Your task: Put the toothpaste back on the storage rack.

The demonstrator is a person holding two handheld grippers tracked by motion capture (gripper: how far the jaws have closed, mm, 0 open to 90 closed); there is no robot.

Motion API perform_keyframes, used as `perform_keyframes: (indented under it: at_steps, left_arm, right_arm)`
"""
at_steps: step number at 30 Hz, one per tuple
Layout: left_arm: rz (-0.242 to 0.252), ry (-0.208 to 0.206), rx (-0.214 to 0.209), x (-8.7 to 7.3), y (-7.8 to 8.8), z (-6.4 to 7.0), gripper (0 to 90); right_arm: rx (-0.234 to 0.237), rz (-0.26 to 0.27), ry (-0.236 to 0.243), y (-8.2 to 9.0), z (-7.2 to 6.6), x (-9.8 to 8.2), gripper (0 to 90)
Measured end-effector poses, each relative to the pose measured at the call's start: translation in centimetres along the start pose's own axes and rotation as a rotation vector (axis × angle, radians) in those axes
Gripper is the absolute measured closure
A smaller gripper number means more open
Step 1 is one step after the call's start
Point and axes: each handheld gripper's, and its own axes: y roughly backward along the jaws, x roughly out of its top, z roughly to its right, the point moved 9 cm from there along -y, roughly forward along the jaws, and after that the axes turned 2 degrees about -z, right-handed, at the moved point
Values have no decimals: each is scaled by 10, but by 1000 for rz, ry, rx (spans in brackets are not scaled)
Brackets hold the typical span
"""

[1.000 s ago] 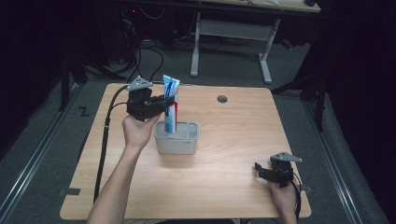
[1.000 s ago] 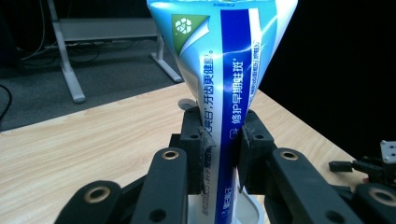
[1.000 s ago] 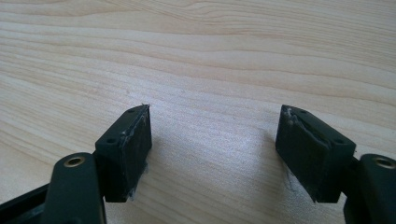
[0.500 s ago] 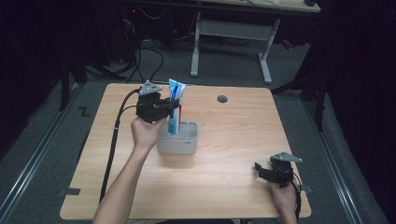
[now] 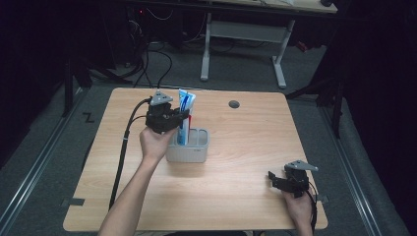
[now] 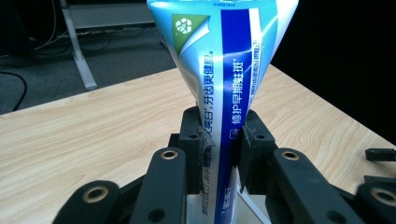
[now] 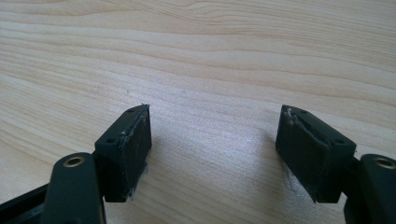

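The left tongs [image 5: 183,117] have carried the toothpaste tube [image 5: 185,118] rightward and down into the grey holder [image 5: 189,152].

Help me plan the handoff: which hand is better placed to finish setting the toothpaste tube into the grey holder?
Left. The left gripper is clamped on the toothpaste tube, upright, lower end in the grey holder. The right gripper sits open at the table's near right corner, apart from both.
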Motion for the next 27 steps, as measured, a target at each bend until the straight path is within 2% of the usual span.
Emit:
perform_keyframes:
  at_steps: [14, 27]
  left_arm:
    - [-43, -12, 18, -14, -11, 0, 743]
    - [-72, 7, 17, -26, -16, -3, 740]
  right_arm:
    - [1, 0, 1, 0, 0, 0, 269]
    - [1, 1, 3, 0, 1, 0, 270]
